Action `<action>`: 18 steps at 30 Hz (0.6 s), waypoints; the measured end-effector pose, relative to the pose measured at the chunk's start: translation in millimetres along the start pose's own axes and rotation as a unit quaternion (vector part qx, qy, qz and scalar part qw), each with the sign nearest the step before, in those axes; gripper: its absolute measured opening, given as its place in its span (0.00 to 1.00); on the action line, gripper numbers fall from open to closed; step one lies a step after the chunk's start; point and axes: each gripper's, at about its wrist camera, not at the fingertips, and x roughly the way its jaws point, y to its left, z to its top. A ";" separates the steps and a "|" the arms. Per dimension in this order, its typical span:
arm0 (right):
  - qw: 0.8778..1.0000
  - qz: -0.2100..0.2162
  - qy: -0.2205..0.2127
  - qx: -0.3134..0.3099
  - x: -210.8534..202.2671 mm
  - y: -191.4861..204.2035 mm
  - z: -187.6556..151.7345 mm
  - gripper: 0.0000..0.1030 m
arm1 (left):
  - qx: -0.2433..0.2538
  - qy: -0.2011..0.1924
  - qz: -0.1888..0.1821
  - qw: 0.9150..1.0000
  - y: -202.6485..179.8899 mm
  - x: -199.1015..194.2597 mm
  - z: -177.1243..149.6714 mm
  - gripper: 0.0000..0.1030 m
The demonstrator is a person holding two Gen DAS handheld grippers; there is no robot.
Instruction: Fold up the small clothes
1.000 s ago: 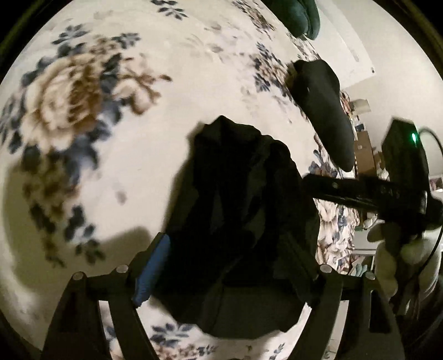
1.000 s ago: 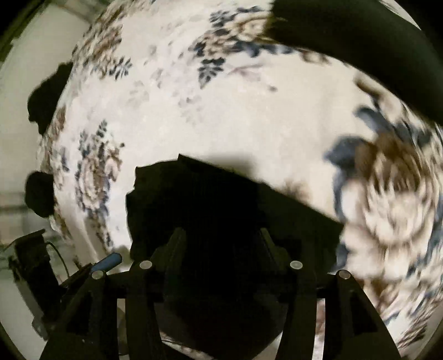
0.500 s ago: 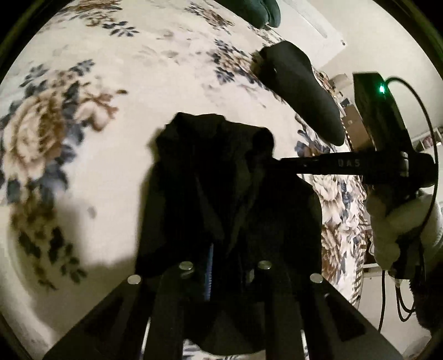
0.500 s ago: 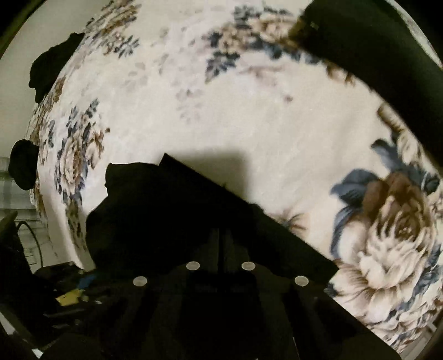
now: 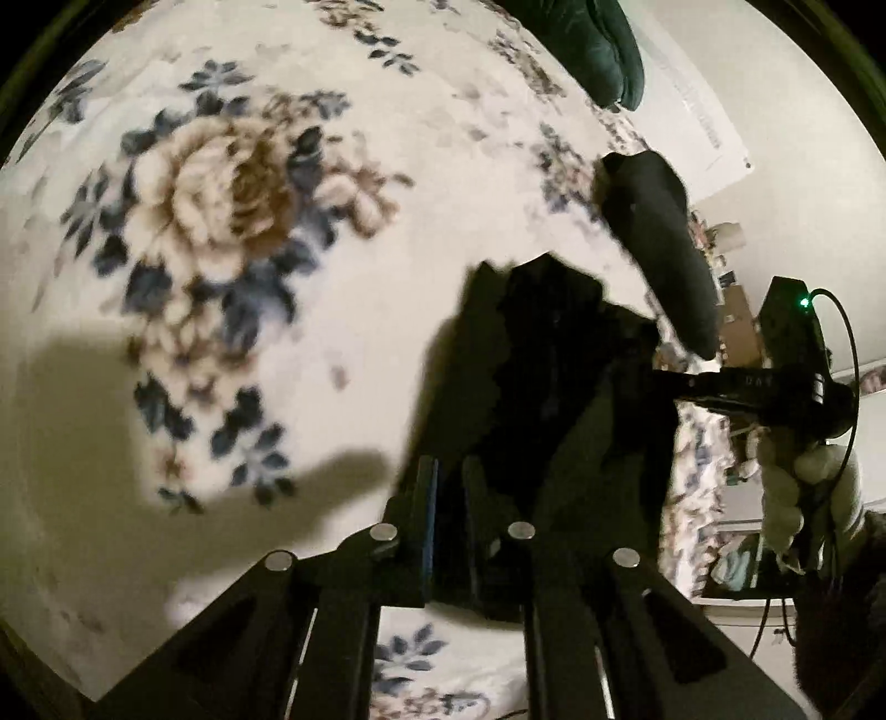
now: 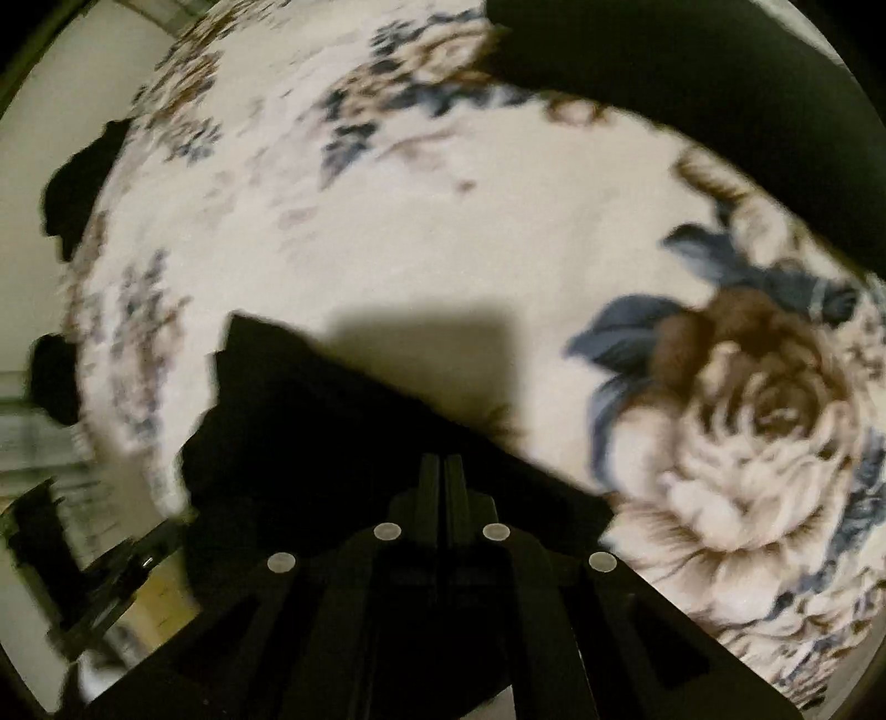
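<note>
Both grippers have closed since a second ago, left gripper and right gripper each pinching the black garment on the floral blanket.

Big soft blanket on bed, cream w/ flower prints. One large brown-and-cream rose w/ dark blue leaves in left wrist view, another big rose at right in right wrist view. Small blue sprigs scattered all over. Dark green pillow at top edge. Pale wall behind, w/ white sheet of paper stuck on it. Cluttered shelf stuff past bed edge, too small and blurry to tell apart. Grey shadows across blanket, bottom left.
</note>
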 end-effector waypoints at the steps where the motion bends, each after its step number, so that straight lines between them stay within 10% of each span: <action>1: 1.000 0.008 0.001 0.000 -4.4 0.9 0.1 0.05 | -0.002 0.001 -0.002 1.000 -4.5 -1.4 2.8 0.13; 6: 0.999 0.044 -0.013 -0.013 -22.3 17.3 8.7 0.45 | -0.017 -0.002 -0.022 1.000 -19.4 3.4 14.7 0.67; 11: 0.997 0.077 0.011 0.000 -6.4 25.9 18.8 0.45 | -0.016 0.008 -0.028 0.999 -39.0 14.4 33.6 0.77; 18: 0.990 0.052 -0.078 0.109 -59.8 -51.7 -37.0 0.48 | 0.078 0.030 -0.004 0.996 -92.3 25.6 53.5 0.82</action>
